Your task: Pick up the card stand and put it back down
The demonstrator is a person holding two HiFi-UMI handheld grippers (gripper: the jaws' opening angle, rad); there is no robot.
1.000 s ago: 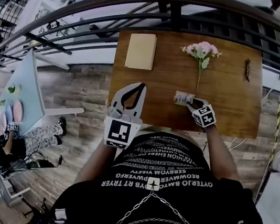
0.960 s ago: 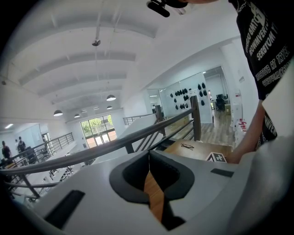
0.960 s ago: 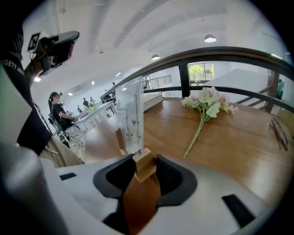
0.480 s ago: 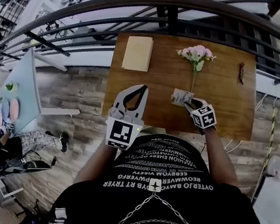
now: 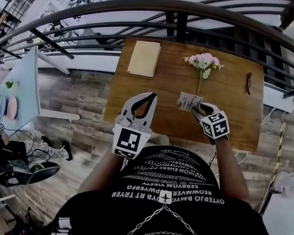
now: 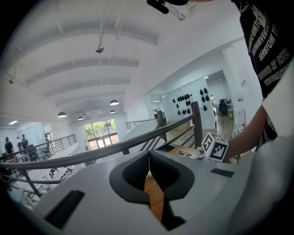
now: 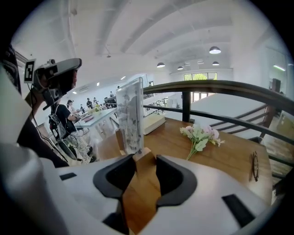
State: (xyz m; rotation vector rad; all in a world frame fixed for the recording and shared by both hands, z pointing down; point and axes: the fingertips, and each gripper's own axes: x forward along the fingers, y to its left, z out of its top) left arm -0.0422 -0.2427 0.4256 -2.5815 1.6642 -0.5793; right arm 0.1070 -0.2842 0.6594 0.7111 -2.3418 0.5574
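Observation:
The card stand (image 5: 189, 101) is a wooden block with an upright clear card holder (image 7: 130, 120). It hangs a little above the wooden table (image 5: 163, 86), near the front edge. My right gripper (image 5: 196, 109) is shut on the stand's wooden base (image 7: 143, 181), which fills the gap between the jaws of the right gripper (image 7: 146, 161). My left gripper (image 5: 151, 96) hovers over the table's front left. In the left gripper view the jaw tips of this left gripper (image 6: 149, 158) meet with nothing between them.
A pink flower sprig (image 5: 203, 61) lies at the table's back middle. A pale notebook (image 5: 145, 58) is at the back left and a pair of glasses (image 5: 248, 82) at the back right. A dark railing (image 5: 181, 14) runs behind the table.
My right gripper has risen with the card stand in its jaws, lifting it off the table. My left gripper has drifted slightly forward over the table edge.

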